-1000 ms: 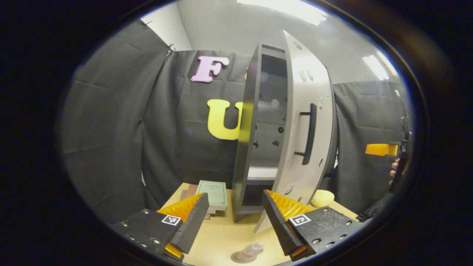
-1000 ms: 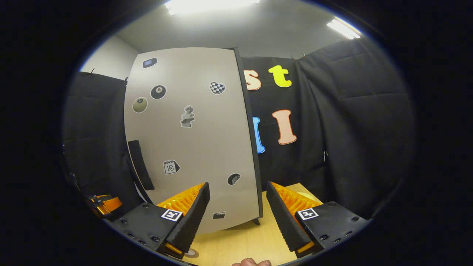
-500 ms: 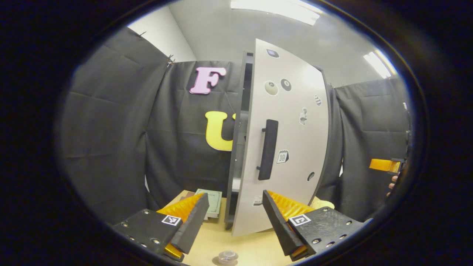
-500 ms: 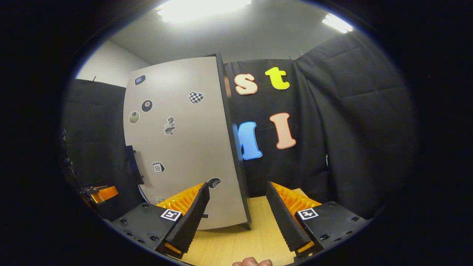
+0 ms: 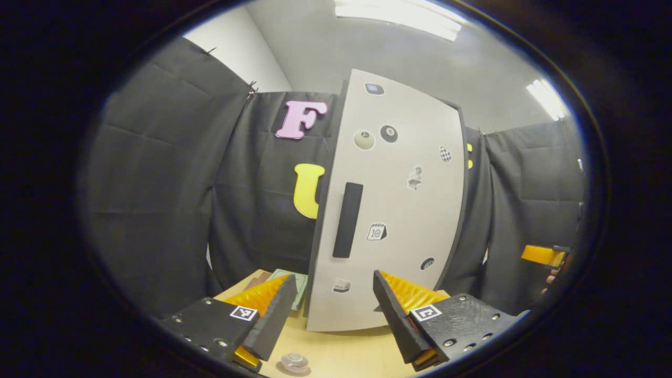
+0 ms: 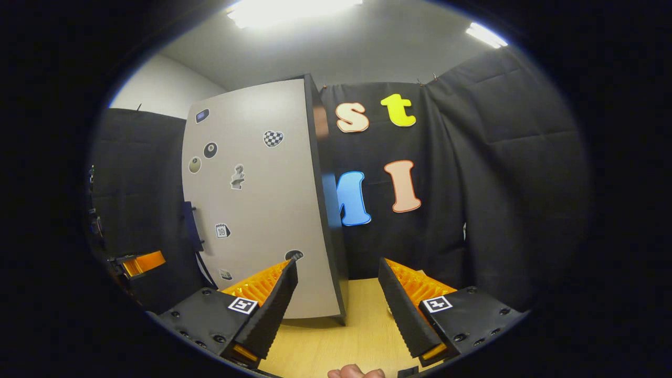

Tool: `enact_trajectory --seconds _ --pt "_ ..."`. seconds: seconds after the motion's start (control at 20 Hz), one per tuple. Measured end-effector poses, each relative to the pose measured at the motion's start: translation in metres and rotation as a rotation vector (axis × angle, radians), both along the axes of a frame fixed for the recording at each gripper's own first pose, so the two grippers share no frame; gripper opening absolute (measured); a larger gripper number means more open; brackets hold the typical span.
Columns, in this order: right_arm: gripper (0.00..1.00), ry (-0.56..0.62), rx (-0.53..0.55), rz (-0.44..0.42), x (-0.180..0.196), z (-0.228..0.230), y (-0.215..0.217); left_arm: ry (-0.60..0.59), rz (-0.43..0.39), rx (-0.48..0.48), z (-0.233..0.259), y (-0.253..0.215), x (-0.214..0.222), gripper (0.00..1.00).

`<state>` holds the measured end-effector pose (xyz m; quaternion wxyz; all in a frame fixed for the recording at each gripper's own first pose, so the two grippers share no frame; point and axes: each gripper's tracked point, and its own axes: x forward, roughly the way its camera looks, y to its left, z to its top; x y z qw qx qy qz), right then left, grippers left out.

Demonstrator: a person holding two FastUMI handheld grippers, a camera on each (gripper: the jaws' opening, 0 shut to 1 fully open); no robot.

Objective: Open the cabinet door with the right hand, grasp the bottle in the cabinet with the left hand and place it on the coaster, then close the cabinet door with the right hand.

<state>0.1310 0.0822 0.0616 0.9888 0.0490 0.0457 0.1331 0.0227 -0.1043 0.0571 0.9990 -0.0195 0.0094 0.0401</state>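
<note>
Cabinet door (image 5: 391,210) reads flush against the cabinet in the left gripper view; no gap shows along its handle edge, though whether a latch has caught cannot be told. Handle (image 5: 348,219) sits near the door's left edge, untouched. In the right gripper view the door (image 6: 257,210) is seen at an angle, dark cabinet side panel (image 6: 328,220) next to it.

Left tool (image 5: 332,310): released, jaws spread, nothing between them, held back from the door above the worktop (image 5: 341,352). Right tool (image 6: 337,299): also released and empty, off the door, pointing past the cabinet's corner.

Bottle (image 5: 294,360): a small clear item low at the frame edge, just under the left tool, standing on the worktop outside the cabinet. Judged to be on the coaster, but the coaster itself is too cropped to confirm.

Risks from here:
- Left tool hangs close over the bottle; a careless lowering or sideways pull-back could clip and topple it.
- If the door is only resting shut, it may drift open unpressed.
- Right tool is near the cabinet corner; a swing inward could knock the panel and jolt the cabinet.
</note>
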Motion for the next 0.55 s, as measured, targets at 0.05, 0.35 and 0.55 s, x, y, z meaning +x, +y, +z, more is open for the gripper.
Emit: enact_trajectory --seconds 0.05,0.35,0.55 --pt "0.98 0.0 0.005 -0.006 0.002 0.001 0.0 -0.003 0.002 0.004 0.004 0.002 0.001 0.87" --pt "0.98 -0.008 -0.056 -0.022 0.015 0.001 0.014 -0.007 0.026 0.058 0.018 0.018 0.007 0.87" --pt "0.93 0.0 -0.071 0.001 0.019 0.005 0.036 -0.012 0.0 0.041 0.02 0.02 0.014 0.9"
